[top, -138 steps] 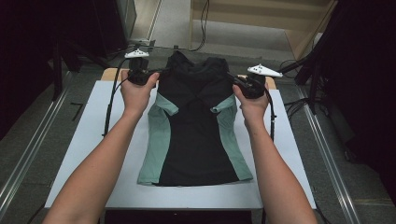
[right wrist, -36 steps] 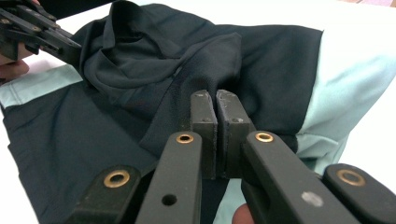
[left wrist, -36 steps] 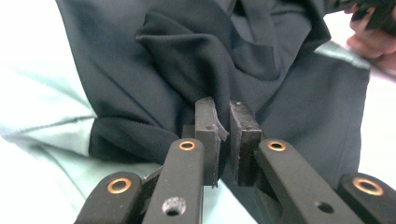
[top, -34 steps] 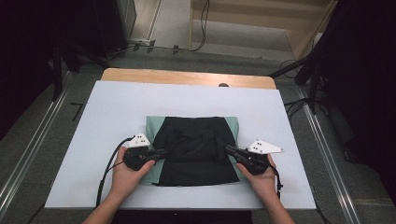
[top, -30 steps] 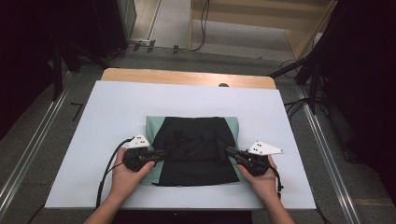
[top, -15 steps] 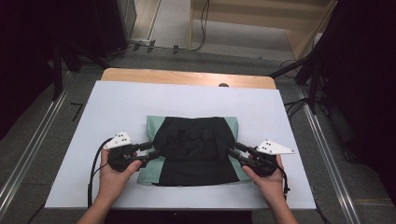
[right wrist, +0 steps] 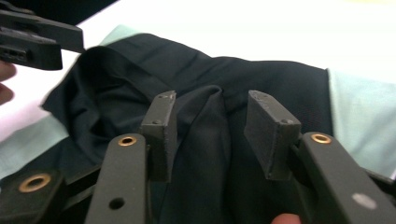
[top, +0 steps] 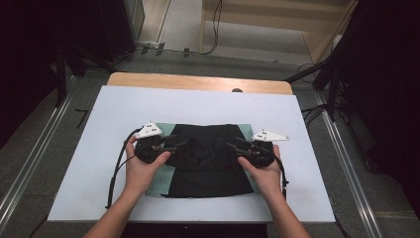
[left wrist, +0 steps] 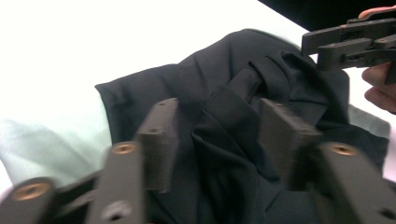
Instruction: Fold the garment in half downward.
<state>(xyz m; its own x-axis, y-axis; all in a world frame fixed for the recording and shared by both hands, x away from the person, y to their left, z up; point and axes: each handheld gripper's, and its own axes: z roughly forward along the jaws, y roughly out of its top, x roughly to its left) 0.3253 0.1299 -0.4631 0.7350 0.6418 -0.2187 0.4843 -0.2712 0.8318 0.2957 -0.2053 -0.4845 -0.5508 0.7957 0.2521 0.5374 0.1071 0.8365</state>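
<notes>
White table [top: 89, 148], folded black shirt [top: 208, 168], both hand-held grippers [top: 174, 145] [top: 236, 148] released above it.

The garment [top: 205, 163] is a black top with pale mint-green side panels, folded into a rough rectangle and lying flat near the middle of the white worktop [top: 307, 129], closer to its near edge. Green strips show along its left and right edges and at the 2 far corners. The black middle is rumpled, with loose folds and creases bunched toward the far edge, while the near hem lies fairly straight.
</notes>
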